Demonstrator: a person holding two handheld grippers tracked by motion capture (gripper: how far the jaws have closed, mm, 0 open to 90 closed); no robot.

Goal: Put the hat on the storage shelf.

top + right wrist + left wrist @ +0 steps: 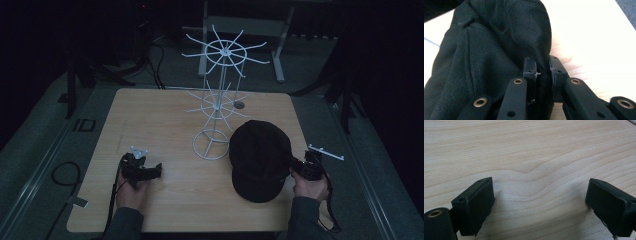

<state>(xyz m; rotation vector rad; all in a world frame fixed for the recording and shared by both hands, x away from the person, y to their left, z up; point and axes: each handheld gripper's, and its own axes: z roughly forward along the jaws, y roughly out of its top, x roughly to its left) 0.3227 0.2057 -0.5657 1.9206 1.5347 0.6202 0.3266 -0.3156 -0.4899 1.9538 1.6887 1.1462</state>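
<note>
- Two grippers are at work over the wooden table, and the judgement here is that the black cap is being picked up to go on the white wire rack that stands just beside it, behind and to its left in the high view.
- For the lift to go well, the cloth should stay pinched deep between the pads, since the cap is soft and may sag or slip out if only a thin fold is caught; raising it slowly and keeping it level would let the crown clear the rack's lower ring of prongs without snagging a wire.
- Cap, as it lies now: on the table's right half, its right edge at the right gripper, the rest spreading away to the left toward the rack's round base.
- Right gripper: clenched on the cap, with a fold of black fabric squeezed between the two narrow-set pads in the right gripper view; the cloth bunches up and away from the jaws.
- Left gripper: released, jaws wide apart with bare wood between them, resting low over the table's left half, well apart from the cap, free to steady the rack later.
</note>
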